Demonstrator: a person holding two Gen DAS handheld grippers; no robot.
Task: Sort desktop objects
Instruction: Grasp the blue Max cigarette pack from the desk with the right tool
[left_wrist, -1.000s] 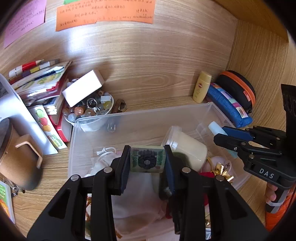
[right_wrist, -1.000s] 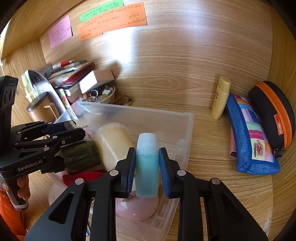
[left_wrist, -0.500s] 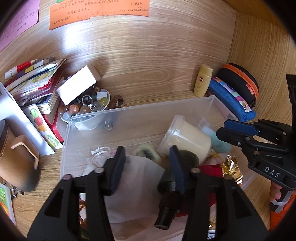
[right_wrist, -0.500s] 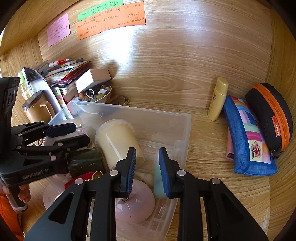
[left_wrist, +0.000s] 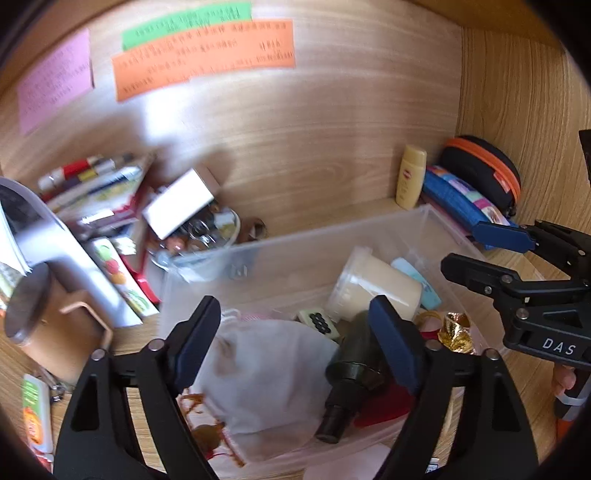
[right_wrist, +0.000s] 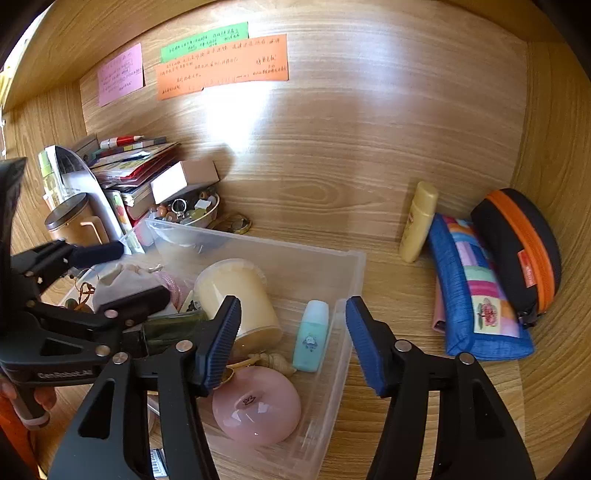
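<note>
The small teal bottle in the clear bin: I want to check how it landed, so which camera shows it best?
The right wrist view: the small teal bottle lies whole and unobstructed on the floor of the clear bin, beside the cream jar. In the left wrist view only part of it peeks out behind that jar, slightly blurred.

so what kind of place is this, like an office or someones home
Most likely a home desk nook with wood panels: handwritten sticky notes on the back wall, stacked books at the left, and a clear plastic bin holding small personal items.

Left claw (left_wrist: 295, 339) spread wide, right claw (right_wrist: 293, 343) spread wide
</note>
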